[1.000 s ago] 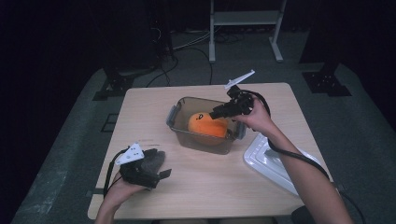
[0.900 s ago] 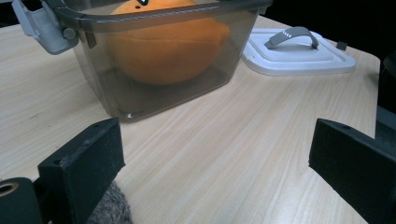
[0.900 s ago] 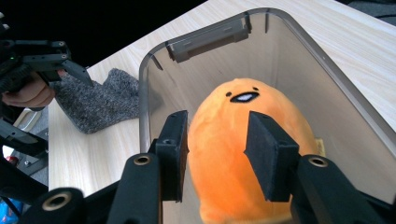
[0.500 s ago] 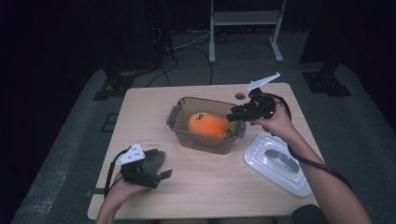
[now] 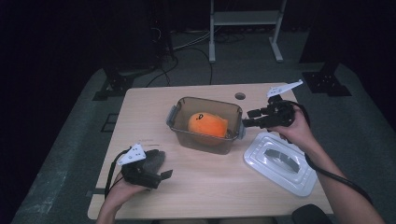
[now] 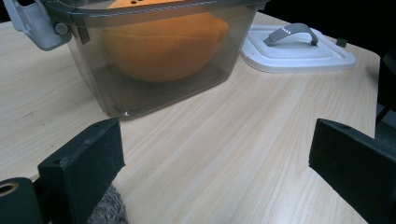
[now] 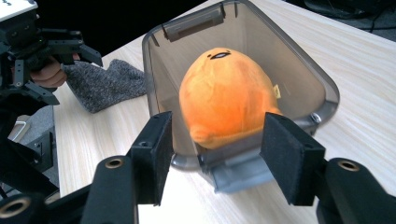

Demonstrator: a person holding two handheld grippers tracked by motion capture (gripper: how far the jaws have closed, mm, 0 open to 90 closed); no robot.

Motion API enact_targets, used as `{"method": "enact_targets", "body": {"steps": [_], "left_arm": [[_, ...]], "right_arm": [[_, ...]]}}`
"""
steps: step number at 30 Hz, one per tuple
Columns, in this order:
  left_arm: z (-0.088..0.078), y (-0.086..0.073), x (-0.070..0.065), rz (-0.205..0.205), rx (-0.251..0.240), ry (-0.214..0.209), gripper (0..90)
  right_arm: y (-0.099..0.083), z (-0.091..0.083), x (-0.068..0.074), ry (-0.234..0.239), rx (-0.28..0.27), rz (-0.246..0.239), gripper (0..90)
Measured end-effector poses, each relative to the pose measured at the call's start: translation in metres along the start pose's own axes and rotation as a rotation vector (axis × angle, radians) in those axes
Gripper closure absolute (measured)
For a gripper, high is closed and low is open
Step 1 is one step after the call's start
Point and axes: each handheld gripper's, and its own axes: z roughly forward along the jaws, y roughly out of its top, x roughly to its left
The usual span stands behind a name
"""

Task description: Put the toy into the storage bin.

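An orange plush toy (image 5: 208,124) lies inside a smoky see-through box (image 5: 201,142) at the middle of the table. My right gripper (image 5: 246,118) hovers just off the box's right end and points at it. Its jaws have just been opening, and the pads press on nothing. The right gripper view looks past my right gripper (image 7: 217,158) to the plush (image 7: 224,93) and the box's grey end latch (image 7: 238,175). At the front left my left gripper (image 5: 162,164) rests open by a grey cloth (image 5: 154,158), facing the box (image 6: 93,84).
A white lid (image 5: 280,161) with a grey handle lies flat on the table right of the box, under my right forearm; the same lid (image 6: 299,51) appears behind the box in the left gripper view. A small round hole (image 5: 240,96) marks the table's far edge.
My right gripper has drawn back to the right, from over the plush to beside the box's right end, and its jaws stand wider. The plush stays in the box. The left gripper has not moved.
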Motion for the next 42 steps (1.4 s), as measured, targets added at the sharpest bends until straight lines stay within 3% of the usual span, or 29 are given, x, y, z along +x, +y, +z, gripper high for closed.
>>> {"method": "enact_targets", "body": {"steps": [17,42], "left_arm": [[0.001,0.0,-0.001,-0.002,0.007,-0.001,2.6],[0.002,0.0,-0.001,0.0,0.012,-0.002,2.6]], "right_arm": [[-0.045,-0.021,-0.012,-0.047,-0.014,0.013,35.6],[-0.107,-0.019,-0.028,-0.095,0.008,0.086,33.8]]}}
